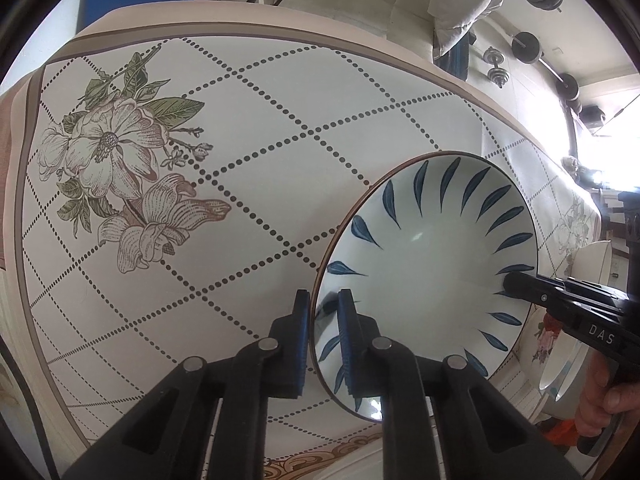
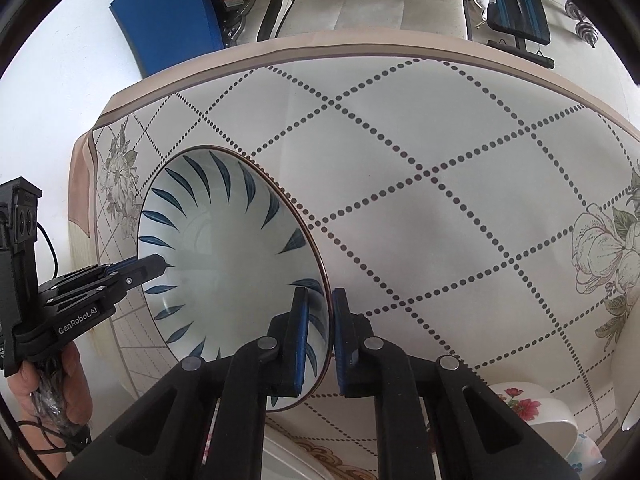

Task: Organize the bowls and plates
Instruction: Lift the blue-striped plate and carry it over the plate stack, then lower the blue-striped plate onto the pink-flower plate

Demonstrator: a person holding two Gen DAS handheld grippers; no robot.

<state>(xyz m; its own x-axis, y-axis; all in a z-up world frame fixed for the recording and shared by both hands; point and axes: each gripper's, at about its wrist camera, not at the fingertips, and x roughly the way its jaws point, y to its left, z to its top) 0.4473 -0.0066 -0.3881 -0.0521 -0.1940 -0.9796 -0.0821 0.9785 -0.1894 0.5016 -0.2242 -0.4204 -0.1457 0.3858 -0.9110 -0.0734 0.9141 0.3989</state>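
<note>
A white bowl [image 1: 432, 256] with dark blue leaf strokes inside and a thin brown rim sits over the patterned tablecloth [image 1: 240, 152]. My left gripper [image 1: 325, 332] is shut on the bowl's left rim, one blue pad inside and one outside. In the right wrist view the same bowl [image 2: 224, 256] has its right rim pinched by my right gripper [image 2: 320, 332], which is shut on it. Each gripper shows in the other's view: the right gripper [image 1: 510, 280] reaches in over the far rim, and so does the left gripper [image 2: 160, 263]. A hand holds each tool.
A bowl with red flowers [image 2: 528, 404] and other white dishes lie near the table's near right corner, also seen as a flowered bowl [image 1: 556, 340]. Beyond the table's far edge are a cream seat with a padded jacket [image 1: 460, 4], dumbbells [image 1: 496, 68] and a blue board [image 2: 168, 12].
</note>
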